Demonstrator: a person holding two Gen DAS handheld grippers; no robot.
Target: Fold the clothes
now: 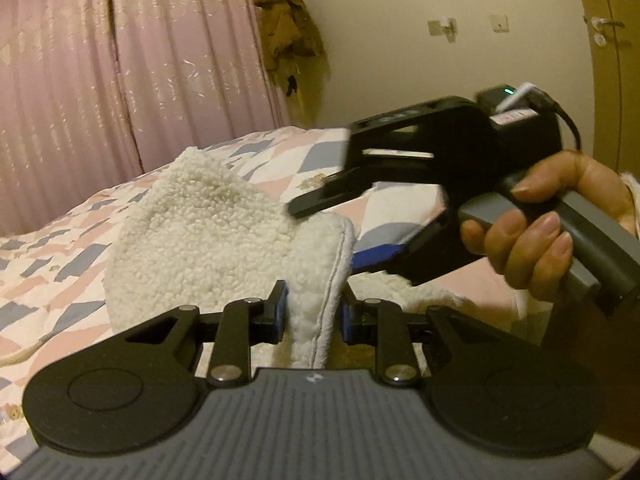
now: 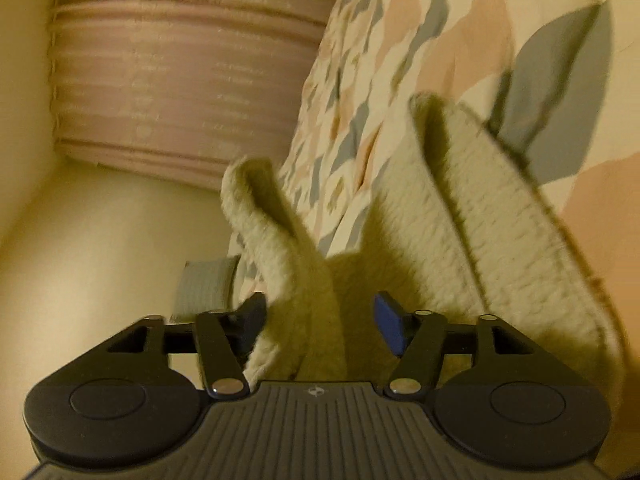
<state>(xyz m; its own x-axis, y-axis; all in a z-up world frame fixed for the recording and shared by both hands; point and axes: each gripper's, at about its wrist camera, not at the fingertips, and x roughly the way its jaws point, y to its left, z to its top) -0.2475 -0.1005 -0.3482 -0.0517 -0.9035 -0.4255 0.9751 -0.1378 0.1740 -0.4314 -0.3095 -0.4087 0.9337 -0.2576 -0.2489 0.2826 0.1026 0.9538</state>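
Fleecy white garment (image 1: 208,236) pinched in left tongs (image 1: 313,312), right tongs (image 2: 320,326) parted

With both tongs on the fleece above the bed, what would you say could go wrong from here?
1. The left tongs pinch only the thick hem of the fleece; it may slip out.
2. The right tongs look wider, with fleece loose between them, so that side might drop.
3. The right tongs work close above the left; they might collide.
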